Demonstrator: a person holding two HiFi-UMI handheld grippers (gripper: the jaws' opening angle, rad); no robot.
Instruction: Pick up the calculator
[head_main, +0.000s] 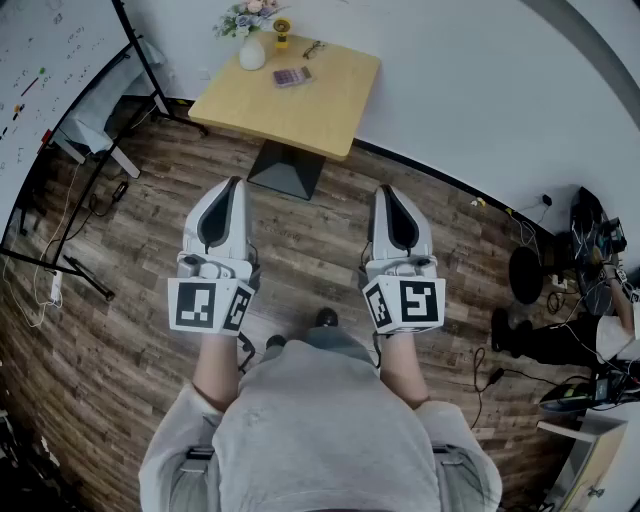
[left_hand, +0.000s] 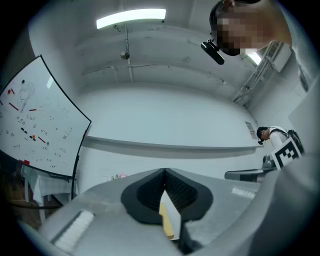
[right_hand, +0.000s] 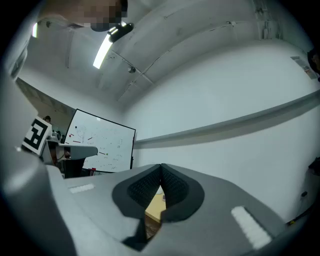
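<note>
The grey-white left claw (head_main: 236, 183) and right claw (head_main: 386, 190) were both shut on nothing, short of the light wooden table (head_main: 300, 115), where the small flat pinkish calculator (head_main: 292, 76) lay near its far edge, seemingly light, stiff, best nipped across its sides

The floor (head_main: 120, 340) is made of dark wooden planks, and a black skirting (head_main: 430, 172) runs along the foot of the white wall (head_main: 480, 80). A square table (head_main: 330, 95) with a light wooden top stands close to this wall on one dark central base (head_main: 287, 170). To the left of it there is a whiteboard (head_main: 45, 70) with small marks, carried by a black frame (head_main: 75, 265) whose legs rest on the floor. At the right side some black cables (head_main: 487, 378) lie on the planks. A grey ledge (left_hand: 170, 146) goes across the wall, and a long lamp (left_hand: 131, 18) is lit on the ceiling
</note>
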